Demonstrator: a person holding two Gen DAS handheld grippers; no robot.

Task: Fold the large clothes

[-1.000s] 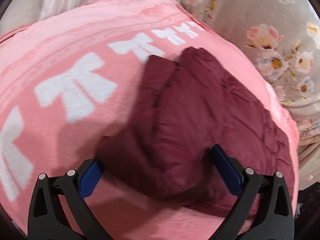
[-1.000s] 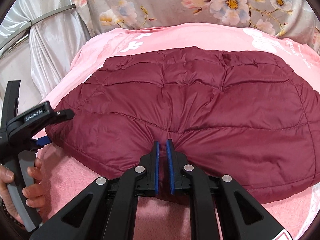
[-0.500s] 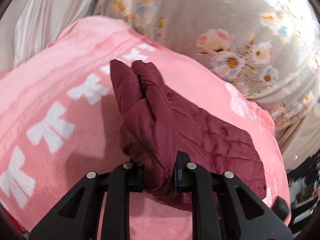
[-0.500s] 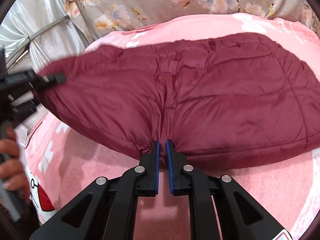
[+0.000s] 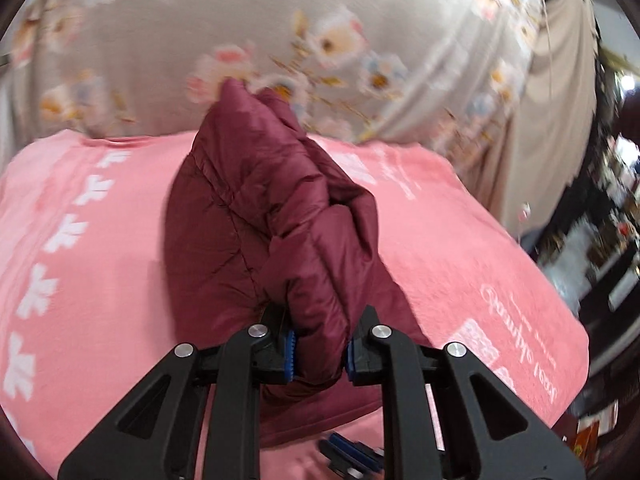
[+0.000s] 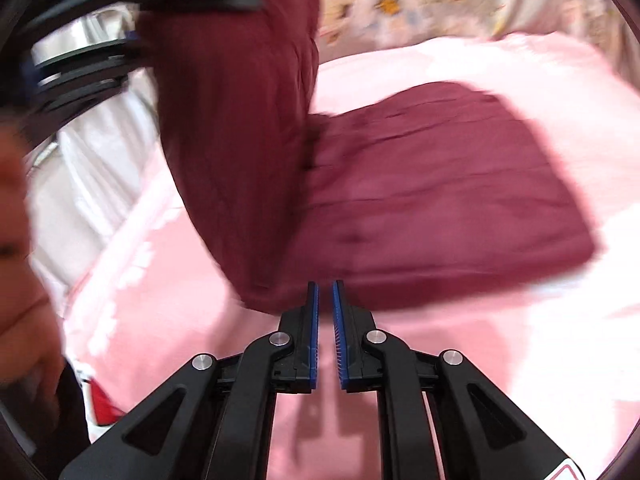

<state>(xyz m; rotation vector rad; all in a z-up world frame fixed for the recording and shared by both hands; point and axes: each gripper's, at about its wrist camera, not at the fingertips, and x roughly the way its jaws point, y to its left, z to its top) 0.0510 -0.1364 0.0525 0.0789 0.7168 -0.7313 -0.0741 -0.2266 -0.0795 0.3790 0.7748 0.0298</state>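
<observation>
Maroon quilted jacket (image 5: 256, 216), puffy and slick-looking, lies on a pink blanket (image 5: 80, 288) spread over a bed, floral fabric (image 5: 280, 32) hanging behind. Left gripper (image 5: 319, 354) is clamped on a thick bunched edge of the jacket; blue pads bite into the padding on both sides. A second ago its jaws stood wide around the flat jacket; now they are closed on it and that side is hauled up off the blanket, standing near vertical in the left wrist view. The left view has swung from mostly blanket to curtain and room beyond, so the hand has lifted and rolled.

Right gripper (image 6: 325, 304) has jaws nearly together, only a thin slit between the blue pads. Tips meet the near hem of the jacket (image 6: 440, 200); whether fabric is pinched there I cannot tell, blur and the fold hide it. Earlier frames show the hem gathered at these same tips.

In the right wrist view the lifted half (image 6: 236, 128) rises at left, carried by the left gripper (image 6: 132, 20) at top left, a hand (image 6: 20, 260) blurred at the left edge. Remaining half lies flat on the blanket (image 6: 520, 360).

Judgement: fold in half is under way, lifted side going over the flat side. Not yet laid down. Risk: slippery shell sliding, edges landing misaligned.
</observation>
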